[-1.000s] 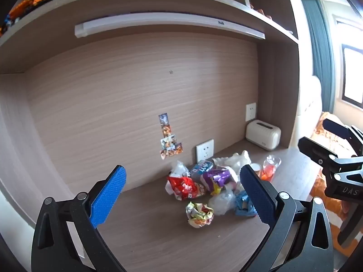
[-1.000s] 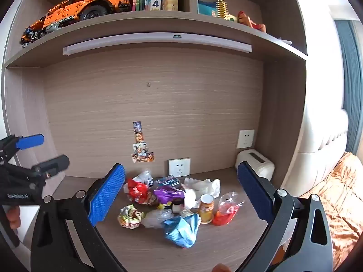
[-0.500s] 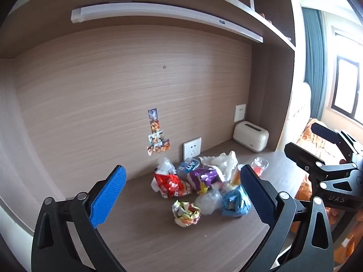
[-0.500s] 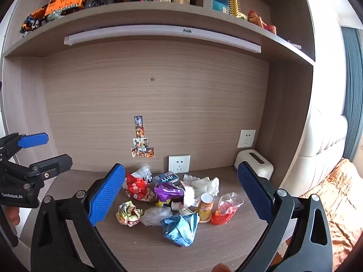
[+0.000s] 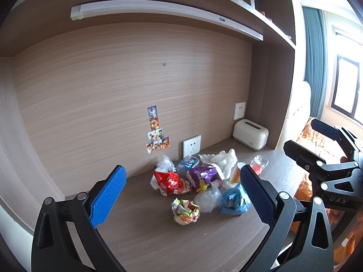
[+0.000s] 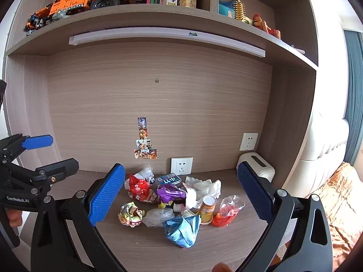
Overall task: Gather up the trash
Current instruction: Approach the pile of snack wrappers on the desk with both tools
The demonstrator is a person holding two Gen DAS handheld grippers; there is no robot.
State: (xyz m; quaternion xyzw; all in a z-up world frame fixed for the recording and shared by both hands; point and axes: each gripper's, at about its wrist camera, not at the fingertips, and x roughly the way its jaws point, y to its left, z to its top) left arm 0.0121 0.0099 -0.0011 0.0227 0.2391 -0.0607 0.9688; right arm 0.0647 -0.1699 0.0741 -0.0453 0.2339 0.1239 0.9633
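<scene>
Both sets of tongs, left tongs point(image 5: 181, 195) and right tongs point(image 6: 181, 195), gape wide and empty above the worktop point(image 5: 158, 244). The trash pile point(image 6: 172, 201) sits untouched before the wall socket point(image 6: 181, 166). Since a second ago the left pair has edged nearer; collecting hasn't begun.
</scene>
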